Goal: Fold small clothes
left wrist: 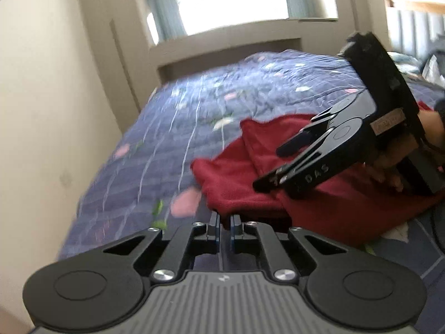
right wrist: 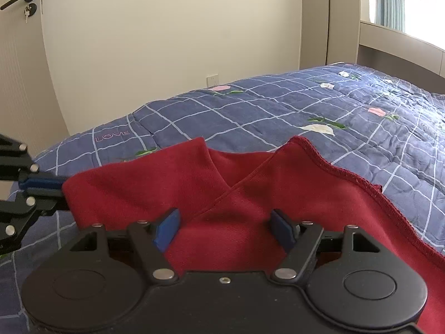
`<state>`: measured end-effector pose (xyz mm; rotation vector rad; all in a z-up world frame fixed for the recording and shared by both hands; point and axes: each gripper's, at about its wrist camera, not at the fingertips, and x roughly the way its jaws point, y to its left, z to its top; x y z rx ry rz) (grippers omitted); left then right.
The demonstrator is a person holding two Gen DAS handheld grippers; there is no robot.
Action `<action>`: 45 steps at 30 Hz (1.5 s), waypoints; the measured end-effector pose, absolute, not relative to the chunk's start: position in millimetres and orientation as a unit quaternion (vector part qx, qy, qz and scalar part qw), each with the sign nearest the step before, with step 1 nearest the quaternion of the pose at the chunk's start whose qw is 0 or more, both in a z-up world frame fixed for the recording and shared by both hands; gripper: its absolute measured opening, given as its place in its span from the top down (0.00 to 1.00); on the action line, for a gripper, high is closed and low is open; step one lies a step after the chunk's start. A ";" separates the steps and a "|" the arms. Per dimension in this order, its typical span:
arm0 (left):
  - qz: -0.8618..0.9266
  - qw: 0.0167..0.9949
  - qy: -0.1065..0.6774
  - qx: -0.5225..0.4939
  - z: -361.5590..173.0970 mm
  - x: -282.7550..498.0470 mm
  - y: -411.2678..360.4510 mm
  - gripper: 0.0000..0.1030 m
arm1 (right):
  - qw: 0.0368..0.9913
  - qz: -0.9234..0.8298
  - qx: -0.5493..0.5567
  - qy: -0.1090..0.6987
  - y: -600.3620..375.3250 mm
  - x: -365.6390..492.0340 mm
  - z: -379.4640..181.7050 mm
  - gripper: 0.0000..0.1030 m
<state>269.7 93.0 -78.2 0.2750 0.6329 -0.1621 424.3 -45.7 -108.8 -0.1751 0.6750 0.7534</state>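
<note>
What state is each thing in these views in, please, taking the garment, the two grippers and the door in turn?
red garment: partly folded, lying on the quilt.
left gripper: shut on the garment's edge.
right gripper: open, jaws astride the garment, not pinching.
door: closed, key in the lock.

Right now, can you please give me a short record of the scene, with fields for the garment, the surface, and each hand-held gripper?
garment: red garment, partly folded, lying on the bed
surface: blue checked quilt with flower print
left hand-held gripper: shut on an edge of the red garment
right hand-held gripper: open, jaws apart over the cloth, not pinching it
person: a hand holds the right gripper
</note>
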 end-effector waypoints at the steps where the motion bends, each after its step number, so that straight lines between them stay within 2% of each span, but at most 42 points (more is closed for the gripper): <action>1: -0.073 0.936 0.325 0.114 -80.4 270.4 97.5 0.95 | 0.871 0.361 -0.083 0.322 -46.2 424.2 -108.9 0.27; 7: -0.050 0.929 0.367 0.006 -95.6 277.6 118.1 0.95 | 0.875 0.358 -0.096 0.313 -43.0 420.2 -111.9 0.24; 11: -0.065 0.924 0.377 -0.015 -92.3 277.5 125.5 0.88 | 0.877 0.355 -0.098 0.310 -43.2 418.9 -108.9 0.23; 12: -0.066 0.922 0.381 -0.024 -91.1 275.9 129.7 0.85 | 0.878 0.354 -0.099 0.308 -44.2 417.5 -105.8 0.20; 13: -0.068 0.922 0.381 -0.031 -90.0 273.5 132.5 0.69 | 0.879 0.352 -0.099 0.306 -45.4 416.1 -103.0 0.14; 14: -0.066 0.922 0.380 -0.038 -88.4 269.8 135.6 0.47 | 0.881 0.351 -0.098 0.302 -47.8 413.1 -99.6 0.11; 15: -0.058 0.923 0.377 -0.043 -87.0 266.9 138.5 0.39 | 0.885 0.349 -0.097 0.294 -51.1 408.5 -95.5 0.08; 16: -0.052 0.925 0.373 -0.050 -85.8 263.2 141.6 0.33 | 0.888 0.347 -0.095 0.285 -55.4 403.6 -91.0 0.08; 18: -0.049 0.924 0.374 -0.066 -83.8 258.2 146.4 0.30 | 0.898 0.329 -0.089 0.277 -66.1 393.4 -81.3 0.05; 20: -0.044 0.920 0.377 -0.096 -83.0 255.3 150.9 0.14 | 0.911 0.296 -0.089 0.273 -76.5 382.7 -73.5 0.02; 22: -0.037 0.918 0.372 -0.134 -82.6 253.2 153.5 0.06 | 0.926 0.246 -0.101 0.269 -88.6 368.4 -68.3 0.01; 26: -0.050 0.905 0.369 -0.205 -85.1 255.8 150.0 0.02 | 0.947 0.129 -0.119 0.268 -112.2 340.2 -66.7 0.01; 31: -0.055 0.891 0.375 -0.252 -94.3 265.3 130.4 0.01 | 0.956 0.032 -0.097 0.276 -138.2 315.2 -78.7 0.01; 39: -0.022 0.904 0.360 -0.230 -101.7 268.3 99.6 0.01 | 0.933 0.038 -0.018 0.357 -160.6 322.3 -97.5 0.01; 45: 0.002 0.927 0.331 -0.178 -109.4 260.9 79.9 0.00 | 0.941 0.042 -0.018 0.337 -158.8 315.0 -109.4 0.00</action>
